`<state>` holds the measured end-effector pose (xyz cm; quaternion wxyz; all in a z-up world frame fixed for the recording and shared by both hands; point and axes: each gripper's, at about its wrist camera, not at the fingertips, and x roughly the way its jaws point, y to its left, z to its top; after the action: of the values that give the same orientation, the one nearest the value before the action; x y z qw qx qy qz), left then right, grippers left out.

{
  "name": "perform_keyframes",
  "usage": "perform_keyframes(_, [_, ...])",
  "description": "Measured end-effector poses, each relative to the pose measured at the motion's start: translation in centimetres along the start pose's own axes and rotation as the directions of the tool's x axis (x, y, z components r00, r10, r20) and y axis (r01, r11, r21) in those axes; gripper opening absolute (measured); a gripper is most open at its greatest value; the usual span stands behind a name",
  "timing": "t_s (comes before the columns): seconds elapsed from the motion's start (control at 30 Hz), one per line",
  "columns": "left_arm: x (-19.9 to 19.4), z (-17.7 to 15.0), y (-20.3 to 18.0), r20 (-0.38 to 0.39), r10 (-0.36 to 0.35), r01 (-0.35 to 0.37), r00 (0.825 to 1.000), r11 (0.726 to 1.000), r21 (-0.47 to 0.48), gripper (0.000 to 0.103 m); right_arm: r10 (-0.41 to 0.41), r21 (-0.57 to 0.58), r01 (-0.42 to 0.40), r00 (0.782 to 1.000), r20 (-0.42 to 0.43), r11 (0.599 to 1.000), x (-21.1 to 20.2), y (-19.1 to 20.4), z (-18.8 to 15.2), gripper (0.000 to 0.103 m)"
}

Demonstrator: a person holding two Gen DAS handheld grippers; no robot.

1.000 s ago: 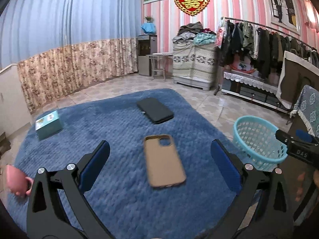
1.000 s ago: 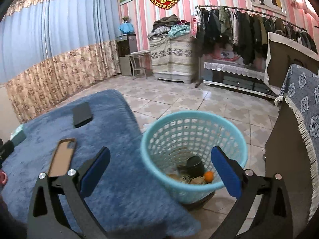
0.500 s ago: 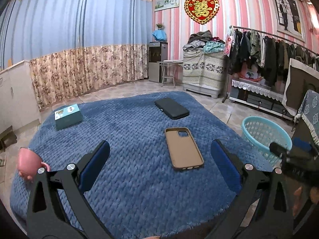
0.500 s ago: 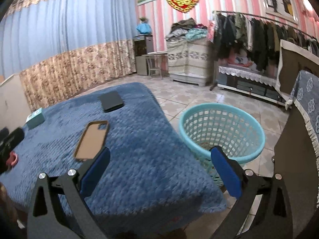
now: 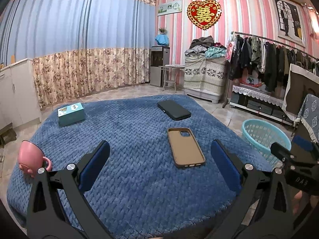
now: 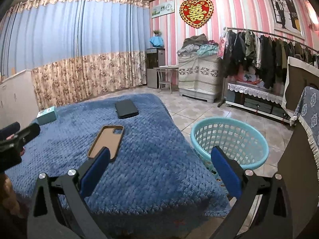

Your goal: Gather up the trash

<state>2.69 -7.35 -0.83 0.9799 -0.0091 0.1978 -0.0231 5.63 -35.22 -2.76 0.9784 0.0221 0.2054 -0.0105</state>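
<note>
A light blue mesh trash basket (image 6: 229,139) stands on the tiled floor by the right edge of a table covered in blue plush cloth (image 5: 129,139); it also shows in the left wrist view (image 5: 265,137). Its contents are hidden from here. My left gripper (image 5: 159,167) is open and empty above the near part of the cloth. My right gripper (image 6: 159,171) is open and empty over the table's right front corner, left of the basket. The right gripper's body shows at the right edge of the left wrist view.
On the cloth lie a tan phone case (image 5: 185,147), a black phone case (image 5: 173,110), a teal box (image 5: 70,114) and a pink mug (image 5: 31,159) at the left edge. A clothes rack (image 5: 269,59) and a dark cabinet (image 6: 299,159) stand to the right.
Both grippers have pulled back and risen, so more of the table shows. The right gripper has moved away from above the basket, and the trash inside is out of sight.
</note>
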Motion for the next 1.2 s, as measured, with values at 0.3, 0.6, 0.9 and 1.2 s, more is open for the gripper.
perform_keyframes(0.3, [0.3, -0.2, -0.2, -0.008, -0.006, 0.006, 1.0, 1.0, 0.003, 0.098, 0.021, 0.011, -0.022, 0.999, 0.045, 1.0, -0.3, -0.2, 0.2, 0.099])
perform_keyframes(0.6, [1.0, -0.6, -0.6, -0.009, -0.015, 0.015, 1.0, 1.0, 0.02, 0.098, 0.032, 0.004, -0.032, 0.998, 0.052, 0.999, -0.1, -0.1, 0.1, 0.099])
perform_keyframes(0.9, [0.9, -0.6, -0.6, 0.003, -0.003, 0.003, 1.0, 0.999, 0.032, 0.098, 0.03, -0.004, -0.03, 0.998, 0.048, 1.0, 0.1, -0.1, 0.0, 0.099])
perform_keyframes(1.2, [0.7, -0.5, -0.6, 0.014, 0.007, -0.008, 1.0, 0.999, 0.036, 0.098, 0.029, -0.003, -0.029, 0.999, 0.046, 1.0, 0.2, 0.0, -0.1, 0.099])
